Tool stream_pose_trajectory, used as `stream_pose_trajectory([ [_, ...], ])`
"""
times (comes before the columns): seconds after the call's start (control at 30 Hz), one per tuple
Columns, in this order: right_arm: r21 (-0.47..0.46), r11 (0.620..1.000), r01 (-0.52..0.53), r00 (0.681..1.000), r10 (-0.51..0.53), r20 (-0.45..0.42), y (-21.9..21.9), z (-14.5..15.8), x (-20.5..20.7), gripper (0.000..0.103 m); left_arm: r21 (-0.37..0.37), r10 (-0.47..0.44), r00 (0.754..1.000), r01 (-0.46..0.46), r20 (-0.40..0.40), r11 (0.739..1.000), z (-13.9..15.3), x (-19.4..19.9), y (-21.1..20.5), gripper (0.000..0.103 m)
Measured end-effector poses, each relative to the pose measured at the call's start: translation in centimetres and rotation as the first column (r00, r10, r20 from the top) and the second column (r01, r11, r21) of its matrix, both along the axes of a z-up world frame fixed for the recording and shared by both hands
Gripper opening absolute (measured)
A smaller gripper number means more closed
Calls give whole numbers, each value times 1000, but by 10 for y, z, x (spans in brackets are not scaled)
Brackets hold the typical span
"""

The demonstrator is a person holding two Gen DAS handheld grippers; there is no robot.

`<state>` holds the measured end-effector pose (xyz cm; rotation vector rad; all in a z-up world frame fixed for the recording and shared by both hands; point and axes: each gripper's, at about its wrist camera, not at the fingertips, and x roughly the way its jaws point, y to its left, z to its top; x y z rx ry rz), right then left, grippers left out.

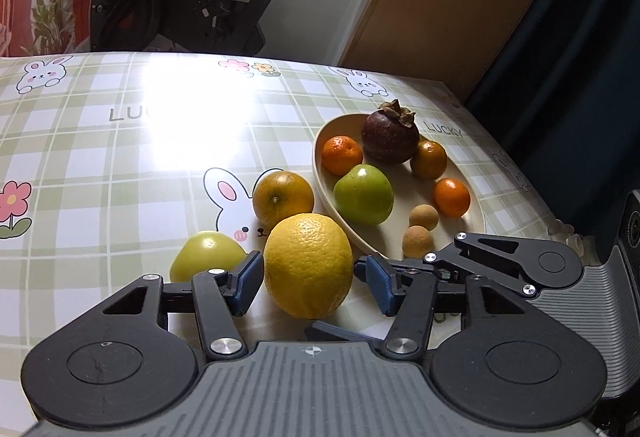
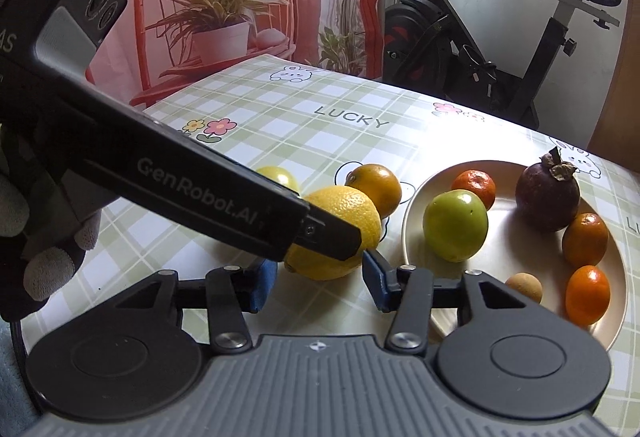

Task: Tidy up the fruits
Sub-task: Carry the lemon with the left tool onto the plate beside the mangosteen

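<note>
Through the left wrist camera I see my left tool (image 1: 308, 283) spread wide with the lemon (image 1: 308, 266) sitting squarely between its blue pads (image 1: 249, 283). The pads stand just off the lemon's sides, or barely brushing it; I cannot tell which. The lemon rests on the table (image 1: 120, 141), its long axis running roughly upright in this view, so the pads face its narrower flanks. The plate (image 1: 320, 173) lies ahead and to the right, its rim just beside the lemon. The right tool (image 1: 504, 257) reaches in from the right, over the plate's near edge.

Through the right wrist camera my right tool (image 2: 316, 283) is also spread and holds nothing. The lemon (image 2: 340, 213) lies just ahead of it, partly hidden by the left tool's black body crossing from the upper left. The plate (image 2: 416, 225) sits ahead to the right, with a green apple (image 2: 455, 225) close to its near rim.

I judge the left tool is the one placed to pinch the lemon. The carry would then go rightward over the rim, past the apple.
</note>
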<state>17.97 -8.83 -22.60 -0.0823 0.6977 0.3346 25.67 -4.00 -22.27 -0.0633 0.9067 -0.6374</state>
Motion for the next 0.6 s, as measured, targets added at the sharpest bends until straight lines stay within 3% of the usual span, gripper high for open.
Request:
stream_pose_trajectory([
  [0.27,146,986,77,996,-70,-52,-15,-12,18,61,-3,11,1000,-11,-19,1000,-5,8,-1,55],
  [0.6,116,991,66,998,-67,8,-14,0,-2,59,34,-18,999,17,26,999,6,-9,-10,55],
])
